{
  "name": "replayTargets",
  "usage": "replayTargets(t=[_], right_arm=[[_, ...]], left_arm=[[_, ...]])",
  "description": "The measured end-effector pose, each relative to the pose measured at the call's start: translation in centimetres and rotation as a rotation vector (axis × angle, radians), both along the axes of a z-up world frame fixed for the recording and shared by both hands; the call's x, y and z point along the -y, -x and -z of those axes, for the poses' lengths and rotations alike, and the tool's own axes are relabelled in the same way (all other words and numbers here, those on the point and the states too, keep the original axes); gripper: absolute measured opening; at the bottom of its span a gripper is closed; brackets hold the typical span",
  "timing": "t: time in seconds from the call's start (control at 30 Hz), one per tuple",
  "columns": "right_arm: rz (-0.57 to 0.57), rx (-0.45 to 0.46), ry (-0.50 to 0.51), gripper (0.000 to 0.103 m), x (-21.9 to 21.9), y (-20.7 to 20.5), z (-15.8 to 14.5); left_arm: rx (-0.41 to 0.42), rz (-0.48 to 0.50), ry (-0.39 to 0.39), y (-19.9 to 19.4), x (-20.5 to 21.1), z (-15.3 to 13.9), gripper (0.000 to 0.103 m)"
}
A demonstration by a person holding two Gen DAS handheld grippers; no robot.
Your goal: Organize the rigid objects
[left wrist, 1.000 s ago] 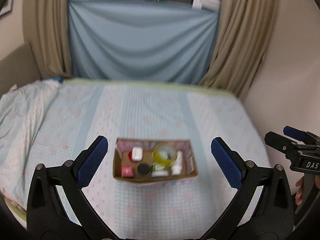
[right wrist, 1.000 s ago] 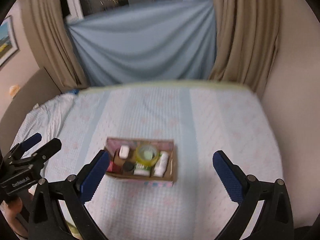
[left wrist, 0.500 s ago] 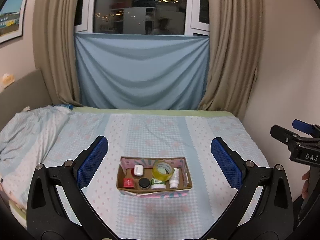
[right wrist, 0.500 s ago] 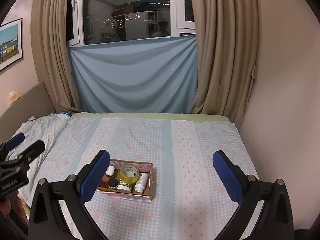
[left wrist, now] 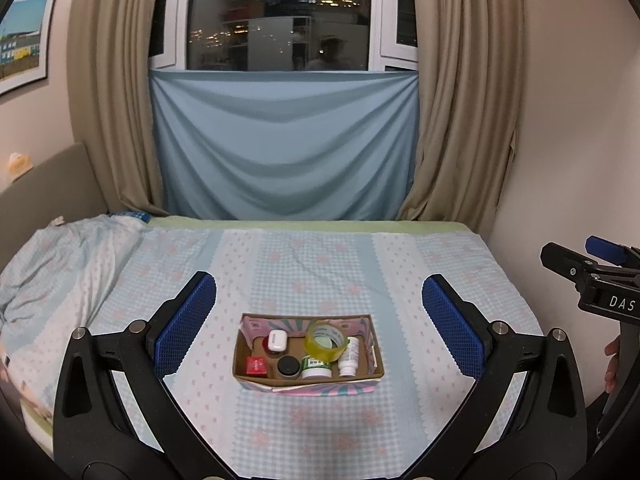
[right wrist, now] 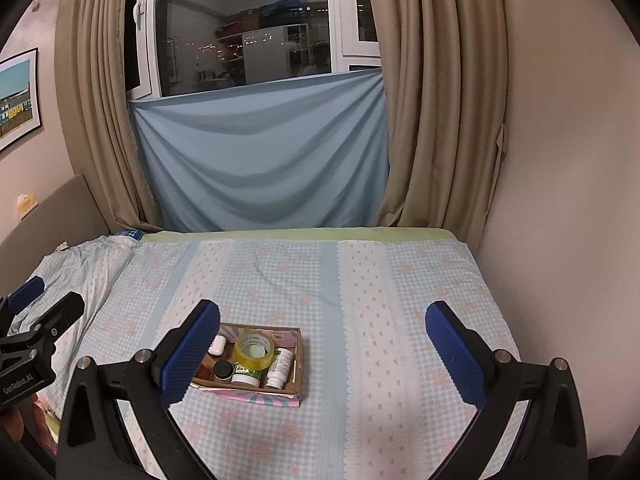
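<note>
The left hand-held gripper [left wrist: 319, 320] is held level above the near part of the bed [left wrist: 420, 272], and its camera looks forward at the window [left wrist: 280, 20] and the curtains [left wrist: 468, 100]. Its two blue pads [left wrist: 186, 322] stand wide apart and nothing is between them. The right hand-held gripper [right wrist: 322, 346] is in a similar pose, beside the left one and pointing the same way. Its pads [right wrist: 454, 350] are also wide apart and empty. In the left view the right hand-held gripper shows at the right edge, and a few fingers [left wrist: 611, 364] of the person are visible around its handle.

The cardboard box [left wrist: 306, 380] lies on the checked bedsheet, well in front of both grippers and touching neither. In it I see a red small box [left wrist: 256, 365] at the near left, a black round lid [left wrist: 289, 365] next to it, a white earbud case [left wrist: 276, 339] behind them, a green and white jar [left wrist: 316, 368], a roll of yellow tape [left wrist: 326, 340] leaning on the jar, and a white bottle [left wrist: 349, 358] at the right. A blue cloth [left wrist: 284, 144] hangs below the window. A crumpled blanket [left wrist: 52, 264] lies on the left side of the bed.
</note>
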State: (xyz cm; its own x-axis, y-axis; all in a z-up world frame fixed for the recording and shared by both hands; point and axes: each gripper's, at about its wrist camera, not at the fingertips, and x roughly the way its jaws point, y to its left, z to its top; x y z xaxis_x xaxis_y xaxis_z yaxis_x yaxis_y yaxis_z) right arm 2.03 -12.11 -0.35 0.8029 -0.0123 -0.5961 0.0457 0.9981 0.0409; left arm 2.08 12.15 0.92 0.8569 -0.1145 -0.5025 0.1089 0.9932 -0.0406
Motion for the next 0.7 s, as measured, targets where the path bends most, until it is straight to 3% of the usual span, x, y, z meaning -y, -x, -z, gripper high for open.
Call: replayTargets(t=[0.7], right_arm=[[0.019,-0.001,0.005,0.103,0.27,0.15,0.09]], left_arm=[[-0.007,0.004,0.006,-0.55,0.33,0.07,0.102]])
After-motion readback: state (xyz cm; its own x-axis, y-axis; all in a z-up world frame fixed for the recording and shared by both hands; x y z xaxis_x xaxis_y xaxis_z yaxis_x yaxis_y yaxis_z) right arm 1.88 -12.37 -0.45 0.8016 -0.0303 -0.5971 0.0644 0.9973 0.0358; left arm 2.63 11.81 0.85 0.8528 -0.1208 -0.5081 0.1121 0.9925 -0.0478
